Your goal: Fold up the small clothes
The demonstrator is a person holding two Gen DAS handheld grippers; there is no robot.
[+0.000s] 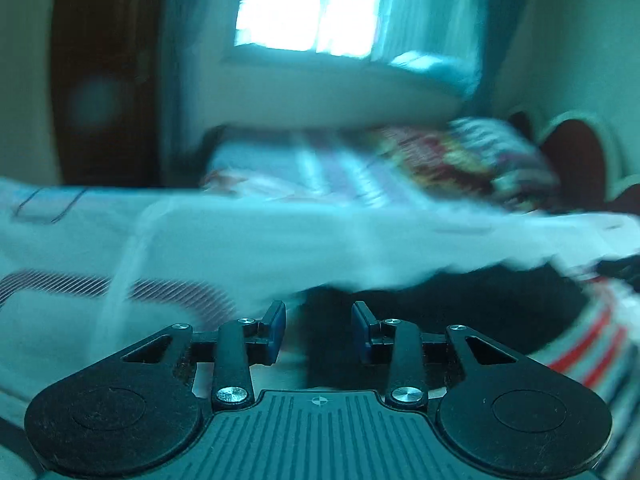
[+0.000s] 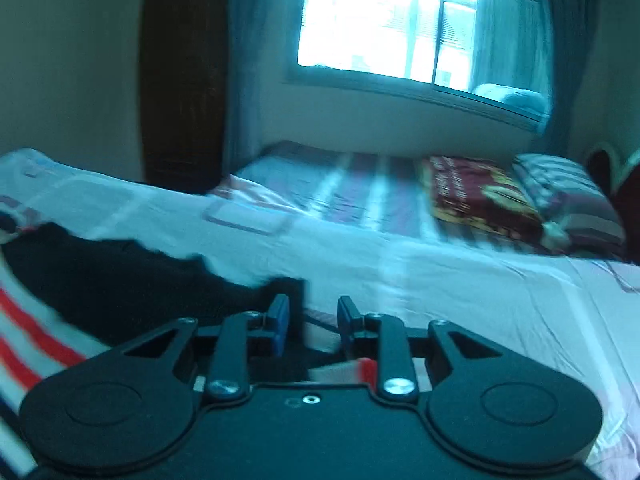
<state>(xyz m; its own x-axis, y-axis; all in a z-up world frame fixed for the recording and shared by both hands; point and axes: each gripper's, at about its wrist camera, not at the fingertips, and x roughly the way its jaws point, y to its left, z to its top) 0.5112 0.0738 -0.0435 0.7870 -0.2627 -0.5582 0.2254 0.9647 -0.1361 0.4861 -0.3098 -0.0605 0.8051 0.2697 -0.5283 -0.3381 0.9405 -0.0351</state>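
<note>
Hovering low over the bed (image 1: 240, 236), the left claw (image 1: 319, 330) is released, pads parted above a black garment (image 1: 440, 300) with a red-and-white striped hem (image 1: 588, 344) (blurred).

From the right wrist view, the right claw (image 2: 308, 324) is likewise released, the black garment (image 2: 120, 280) spreading left of it on the bed (image 2: 460, 280); patterned pillows (image 2: 520, 196) lie beyond.

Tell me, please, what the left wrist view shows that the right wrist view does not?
Only the left wrist view: a hatched oval print on the pale bedsheet. Only the right: a sharp sliding window frame. Both: the dark garment with red-and-white stripes, the red patterned pillow, and the left gripper and right gripper, jaws apart.
</note>
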